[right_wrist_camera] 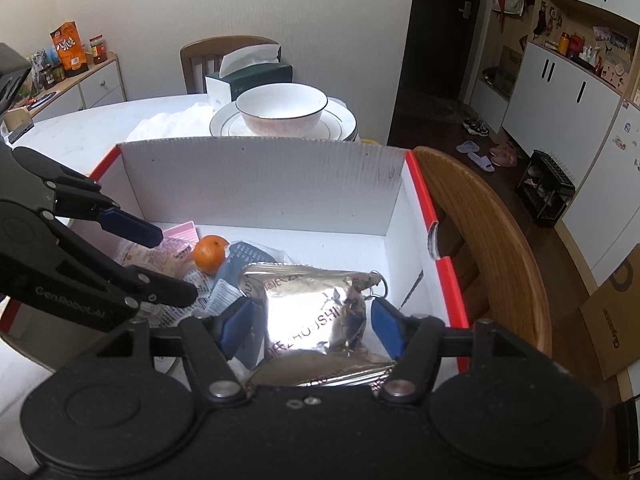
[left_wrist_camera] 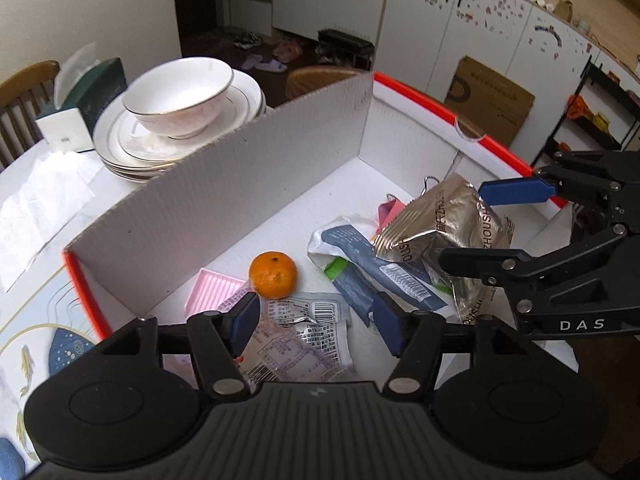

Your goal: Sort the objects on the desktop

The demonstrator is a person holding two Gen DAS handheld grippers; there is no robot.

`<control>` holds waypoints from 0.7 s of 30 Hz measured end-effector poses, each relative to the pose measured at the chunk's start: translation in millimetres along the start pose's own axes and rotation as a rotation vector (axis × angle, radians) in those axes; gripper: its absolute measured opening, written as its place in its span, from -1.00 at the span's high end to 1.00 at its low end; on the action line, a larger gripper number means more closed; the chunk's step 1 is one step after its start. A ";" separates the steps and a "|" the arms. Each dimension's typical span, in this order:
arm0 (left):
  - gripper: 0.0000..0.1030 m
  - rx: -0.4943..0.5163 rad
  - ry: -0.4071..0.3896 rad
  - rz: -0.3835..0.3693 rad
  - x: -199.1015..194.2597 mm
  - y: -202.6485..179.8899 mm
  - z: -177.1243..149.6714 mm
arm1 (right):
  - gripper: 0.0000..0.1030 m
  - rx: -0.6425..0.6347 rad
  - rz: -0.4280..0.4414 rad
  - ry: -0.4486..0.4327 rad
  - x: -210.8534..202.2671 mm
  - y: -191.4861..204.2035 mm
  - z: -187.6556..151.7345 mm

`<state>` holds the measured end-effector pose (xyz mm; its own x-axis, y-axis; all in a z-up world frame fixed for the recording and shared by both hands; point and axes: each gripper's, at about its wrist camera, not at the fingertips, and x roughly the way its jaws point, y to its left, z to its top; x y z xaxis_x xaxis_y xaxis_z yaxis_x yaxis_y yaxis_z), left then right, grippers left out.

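Left gripper (left_wrist_camera: 316,322) fingers (left_wrist_camera: 244,320) stand apart, holding nothing; a clear printed wrapper (left_wrist_camera: 296,340) lies in the gap below, untouched. Orange mandarin (left_wrist_camera: 273,274) sits just beyond the left finger, pink tray (left_wrist_camera: 212,290) beside it. Right gripper (right_wrist_camera: 310,326) fingers (right_wrist_camera: 384,326) also apart, straddling a silver foil packet (right_wrist_camera: 312,312); pads look clear of it. Blue-white pouch (left_wrist_camera: 360,256) lies between packet and mandarin. All sit inside the red-edged cardboard box (left_wrist_camera: 240,168). Bowl on stacked plates (right_wrist_camera: 280,110) stands on the counter (right_wrist_camera: 80,120) behind the box.

Both your wrist cameras look steeply down, close, into the white red-edged cardboard box (left_wrist_camera: 280,152) (right_wrist_camera: 260,184), sharing its contents from opposite sides.
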<state>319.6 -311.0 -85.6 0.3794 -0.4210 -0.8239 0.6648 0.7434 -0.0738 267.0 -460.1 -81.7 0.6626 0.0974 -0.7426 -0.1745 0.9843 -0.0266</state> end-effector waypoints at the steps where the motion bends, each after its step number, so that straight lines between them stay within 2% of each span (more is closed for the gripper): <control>1: -0.19 -0.006 -0.008 0.001 -2.9 0.6 -1.1 | -0.27 0.002 0.002 -0.003 -1.8 0.1 0.1; 9: -0.19 -0.027 -0.086 0.029 -29.3 -0.3 -8.5 | -0.33 0.006 0.020 -0.041 -20.4 6.4 1.0; 20: -0.19 -0.030 -0.156 0.025 -64.3 1.8 -20.9 | -0.42 0.004 0.037 -0.086 -43.2 29.9 2.3; 21: -0.26 -0.030 -0.158 0.026 -67.0 2.6 -22.9 | -0.44 0.005 0.036 -0.089 -45.3 32.8 2.5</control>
<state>281.2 -268.9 -43.5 0.4948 -0.4760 -0.7271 0.6346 0.7695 -0.0719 233.1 -431.8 -47.3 0.7180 0.1455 -0.6807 -0.1963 0.9805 0.0026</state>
